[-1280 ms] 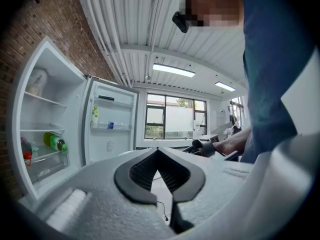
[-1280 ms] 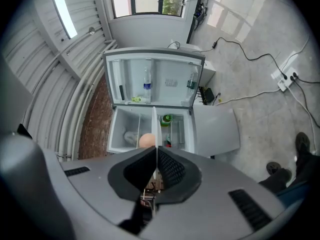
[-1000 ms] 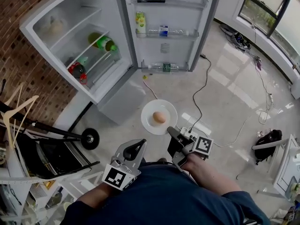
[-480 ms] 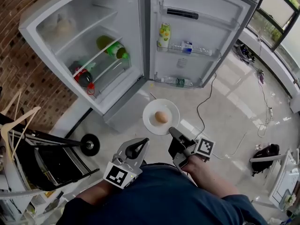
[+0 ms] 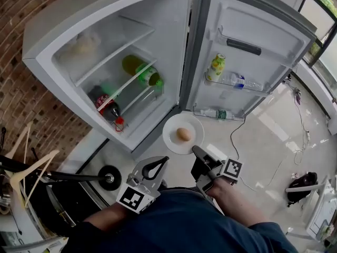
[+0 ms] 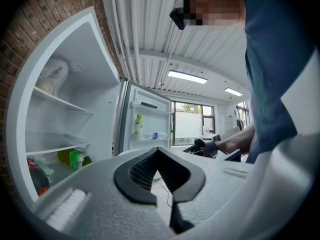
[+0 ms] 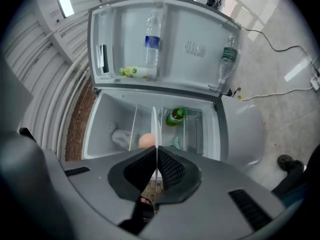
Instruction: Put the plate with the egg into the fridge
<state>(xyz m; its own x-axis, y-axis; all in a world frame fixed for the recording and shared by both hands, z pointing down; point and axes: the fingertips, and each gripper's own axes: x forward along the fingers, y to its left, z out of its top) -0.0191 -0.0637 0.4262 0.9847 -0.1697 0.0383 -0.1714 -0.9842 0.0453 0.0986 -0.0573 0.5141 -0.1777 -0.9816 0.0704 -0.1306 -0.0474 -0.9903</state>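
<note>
My right gripper (image 5: 196, 151) has its fingers pinched tight on the near rim of the white plate (image 5: 174, 137). The plate hangs in the air just in front of the open fridge (image 5: 52, 33), off the lower front edge of its compartment. The egg (image 5: 183, 134) sits at the plate's middle. My left gripper (image 5: 159, 161) is just beside the right one, fingers closed together with nothing between them. A green bottle (image 5: 141, 69) lies on a fridge shelf
</note>
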